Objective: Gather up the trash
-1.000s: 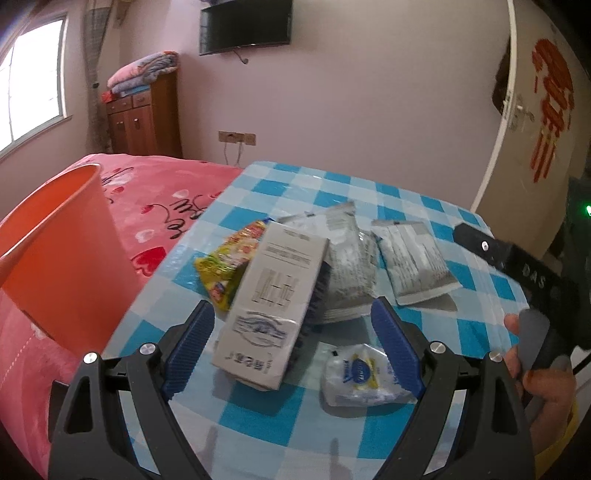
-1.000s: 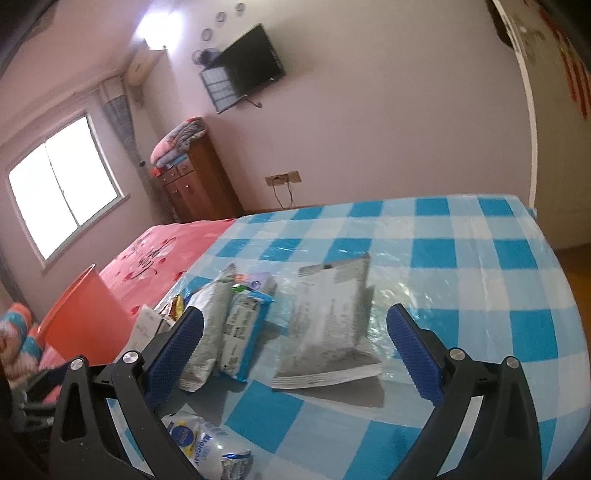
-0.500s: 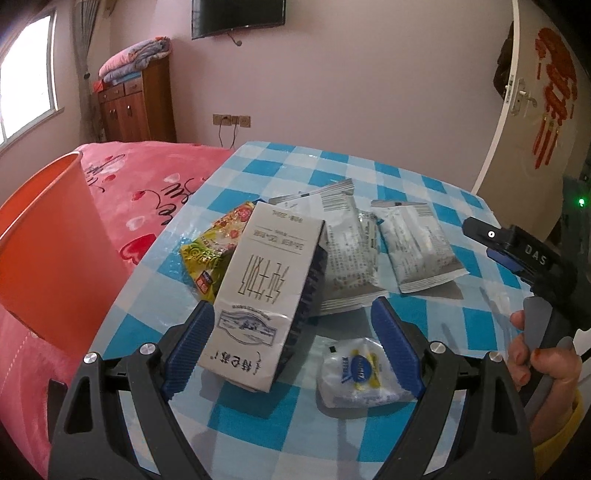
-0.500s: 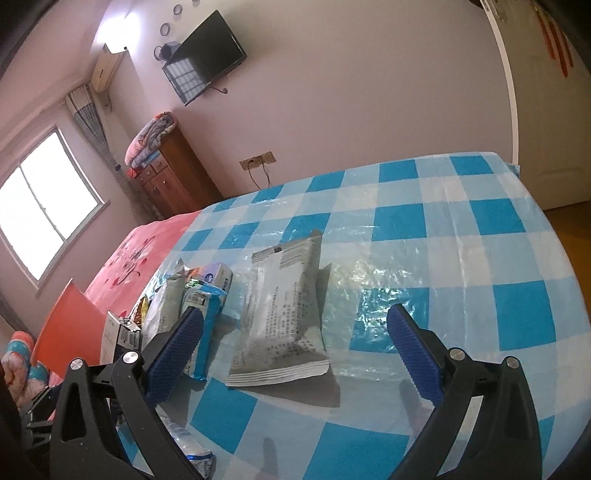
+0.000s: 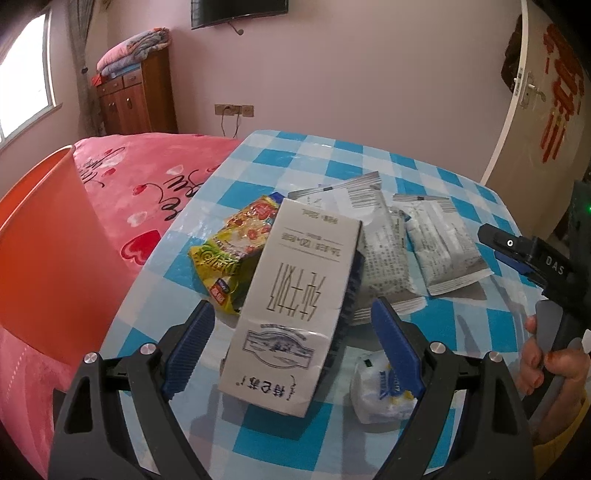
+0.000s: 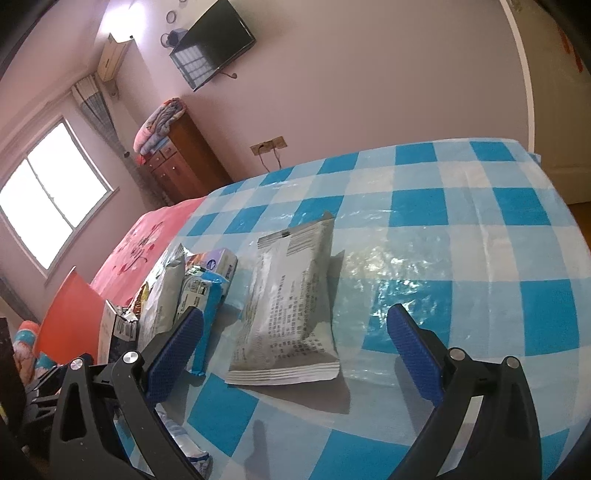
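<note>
Trash lies on a blue-checked table (image 5: 317, 155). In the left wrist view a white milk carton (image 5: 295, 306) lies between the fingers of my open left gripper (image 5: 291, 350). Beside it are a yellow snack wrapper (image 5: 232, 254), two grey packets (image 5: 384, 258) (image 5: 439, 243) and a crumpled white wrapper (image 5: 380, 387). My right gripper (image 5: 517, 254) shows at the right edge. In the right wrist view my open right gripper (image 6: 295, 350) brackets the near end of a grey packet (image 6: 291, 302). A blue-white wrapper (image 6: 203, 295) lies left of it.
An orange bin (image 5: 48, 251) stands left of the table, against a pink bed (image 5: 147, 177). A wooden cabinet (image 5: 136, 99) and a wall TV (image 5: 236, 11) are behind. A door (image 5: 546, 96) is at the right. The table's right edge (image 6: 569, 229) falls off near the packet.
Both grippers have moved forward and lower toward the table. The milk carton now sits deeper between the left fingers; the grey packet is closer between the right fingers.
</note>
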